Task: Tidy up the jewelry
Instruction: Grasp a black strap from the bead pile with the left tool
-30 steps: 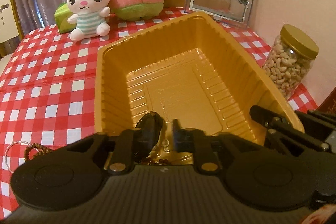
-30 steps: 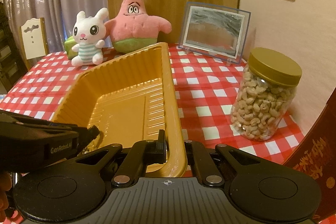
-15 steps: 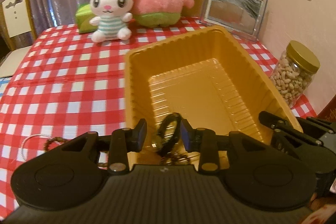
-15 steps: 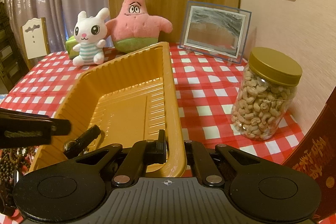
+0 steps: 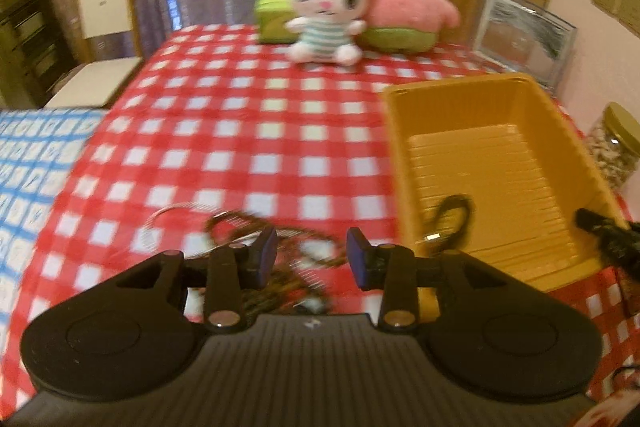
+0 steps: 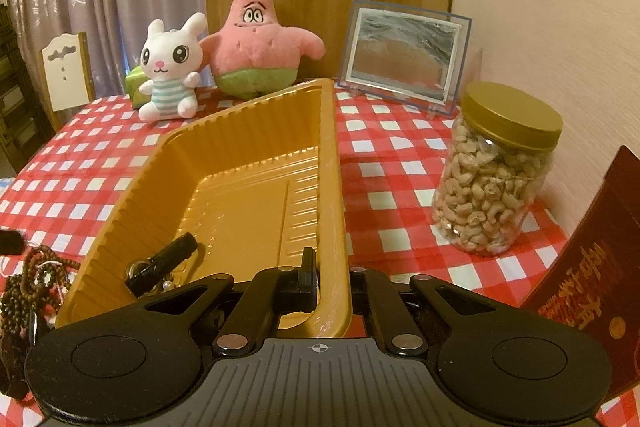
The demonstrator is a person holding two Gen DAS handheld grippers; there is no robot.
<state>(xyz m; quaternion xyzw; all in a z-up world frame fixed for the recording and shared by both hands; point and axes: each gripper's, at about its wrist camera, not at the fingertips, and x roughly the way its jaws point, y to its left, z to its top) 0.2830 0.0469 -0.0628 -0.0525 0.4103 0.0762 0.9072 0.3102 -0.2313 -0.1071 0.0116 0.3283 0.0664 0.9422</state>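
A black bracelet (image 5: pixel 452 219) (image 6: pixel 164 263) lies in the near left corner of the yellow plastic tray (image 5: pixel 480 107) (image 6: pixel 328 155). My left gripper (image 5: pixel 312 255) hovers left of the tray, over a tangle of brown bead strings (image 5: pixel 240 227) (image 6: pixel 32 275) on the checked cloth. Its jaws are opening and nothing is between them. My right gripper (image 6: pixel 334 279) is shut on the tray's near right rim, and its black fingers (image 5: pixel 608 231) show at the right edge of the left wrist view.
At the table's back stand a white rabbit plush (image 6: pixel 170 67), a pink star plush (image 6: pixel 256 39), a green box (image 5: pixel 276 15) and a picture frame (image 6: pixel 404 59). A cashew jar (image 6: pixel 496 171) and a red booklet (image 6: pixel 592 255) are to the right. A chair (image 5: pixel 104 27) stands far left.
The left gripper let go of the black bracelet inside the tray, then swung left out of it to above the bead strings, its jaws wider. The right gripper stayed clamped on the rim.
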